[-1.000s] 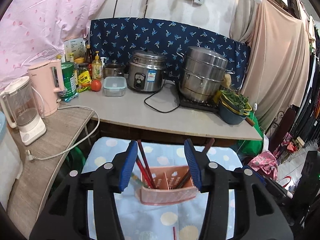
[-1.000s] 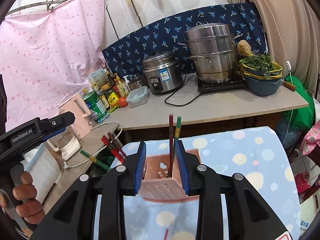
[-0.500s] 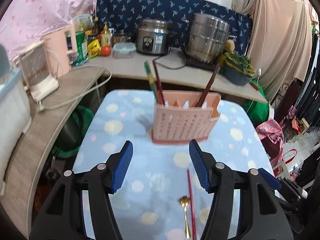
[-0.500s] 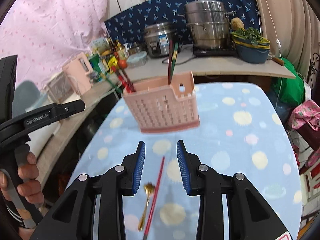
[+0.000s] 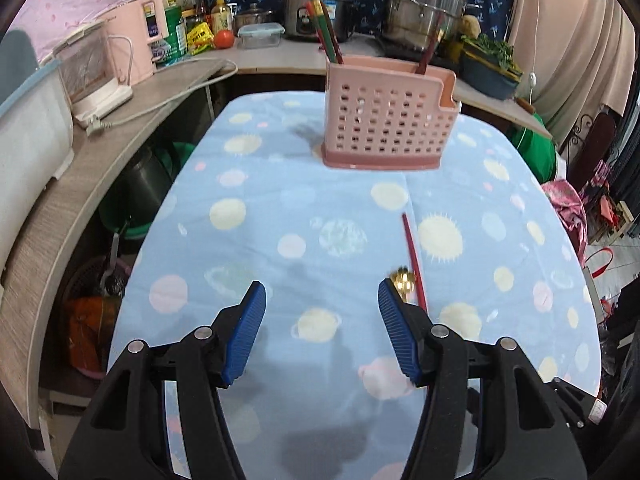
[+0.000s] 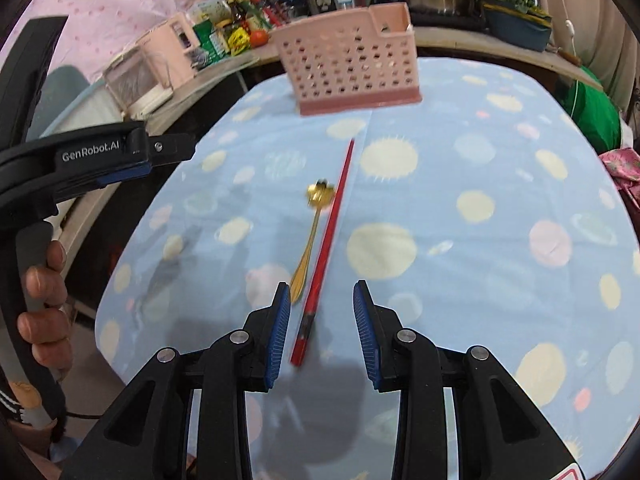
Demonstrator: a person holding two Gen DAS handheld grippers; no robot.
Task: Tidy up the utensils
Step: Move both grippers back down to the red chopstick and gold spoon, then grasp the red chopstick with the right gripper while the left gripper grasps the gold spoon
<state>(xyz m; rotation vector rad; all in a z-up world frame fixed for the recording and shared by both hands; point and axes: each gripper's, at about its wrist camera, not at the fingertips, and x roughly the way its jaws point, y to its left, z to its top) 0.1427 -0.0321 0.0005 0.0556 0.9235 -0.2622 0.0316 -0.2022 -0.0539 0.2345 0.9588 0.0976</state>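
Flat beside a gold spoon (image 6: 310,240), seemingly flower-headed, lies a red chopstick (image 6: 326,240); both jaws gape empty.

left gripper (image 5: 320,320) black, blue ribbed pads | right gripper (image 6: 322,320) same, silver screws

My left camera looks forward along my open left fingers (image 5: 394,328), down over the blue spotted cloth (image 5: 280,200) toward the pink basket (image 5: 386,120) at the far end, with the kitchen worktop (image 5: 280,56) beyond. My right camera sits lower and nearer the cloth (image 6: 460,220), facing the same basket (image 6: 352,60) from slightly to the right. Both views share the basket, the red chopstick (image 6: 324,248) and the gold spoon (image 6: 310,236); my right view also catches my left tool (image 6: 92,156) at its left edge.
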